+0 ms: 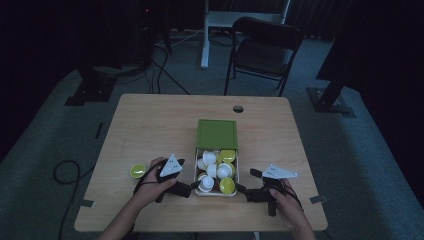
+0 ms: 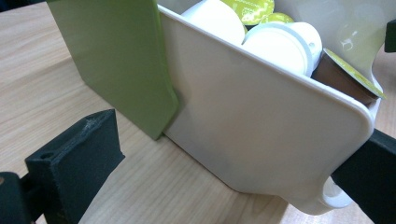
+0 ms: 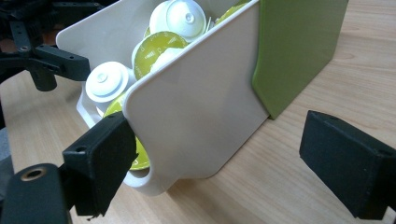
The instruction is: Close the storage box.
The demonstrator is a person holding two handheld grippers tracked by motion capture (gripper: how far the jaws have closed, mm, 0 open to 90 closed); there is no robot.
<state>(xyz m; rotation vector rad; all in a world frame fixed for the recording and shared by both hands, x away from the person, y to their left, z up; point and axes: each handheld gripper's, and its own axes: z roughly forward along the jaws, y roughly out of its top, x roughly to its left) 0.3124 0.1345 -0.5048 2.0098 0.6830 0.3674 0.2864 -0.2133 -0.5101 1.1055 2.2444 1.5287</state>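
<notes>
Left tool (image 1: 194, 185) sits at the near-left corner of the white tray (image 1: 216, 193), jaws spread wide. From the left gripper view one jaw is on the bare table (image 1: 150, 125) clear of the tray wall (image 2: 261, 135), the other is at the tray's rounded corner by the small loop handle; can't tell if it actually touches. Gripping nothing.

Right tool (image 1: 242, 189) mirrors it at the near-right corner, also wide open. In the right gripper view one jaw is right against the corner of the tray (image 3: 196, 116) by its loop handle, the other well out over the table, apart from the wall. Nothing clamped.

Tray is mid-table, near edge toward the person, half slid out of the green sleeve (image 1: 217, 134), which covers the far half. Tray is full of coffee capsules (image 1: 218, 171), white and lime-green lids, jumbled at different tilts. One loose lime capsule (image 1: 137, 171) lies on the table left of the left hand (image 1: 150, 182), apart from the tray.
</notes>
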